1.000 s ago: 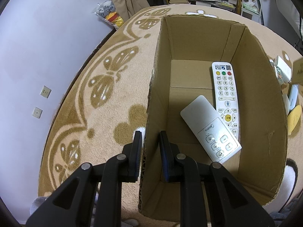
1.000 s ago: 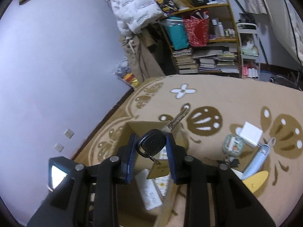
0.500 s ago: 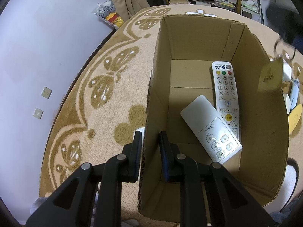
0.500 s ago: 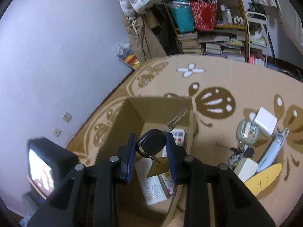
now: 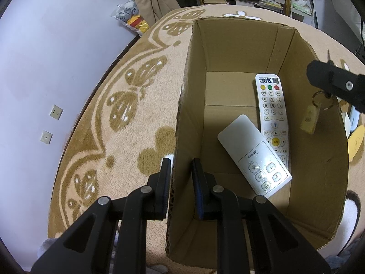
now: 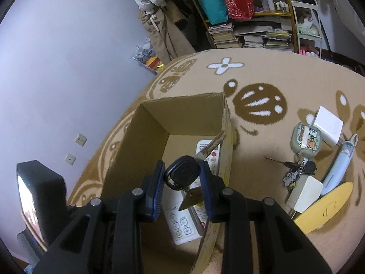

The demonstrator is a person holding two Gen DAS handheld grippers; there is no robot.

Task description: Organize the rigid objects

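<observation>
box [image 5: 308, 123]: matt brown corrugated cardboard, its cut edges looking rough
rug [image 5: 127, 123]: soft fuzzy pile cloth
remotes [image 5: 271, 116]: smooth white plastic, catching a slight sheen
key [image 6: 184, 173]: black matt plastic head, dull metal blade, hanging a tan tag
tongs [image 6: 182, 182]: matt black plastic, ribbed blue pads [image 6: 157, 191]

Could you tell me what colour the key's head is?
Black, clearest in the right wrist view: the key.
</observation>
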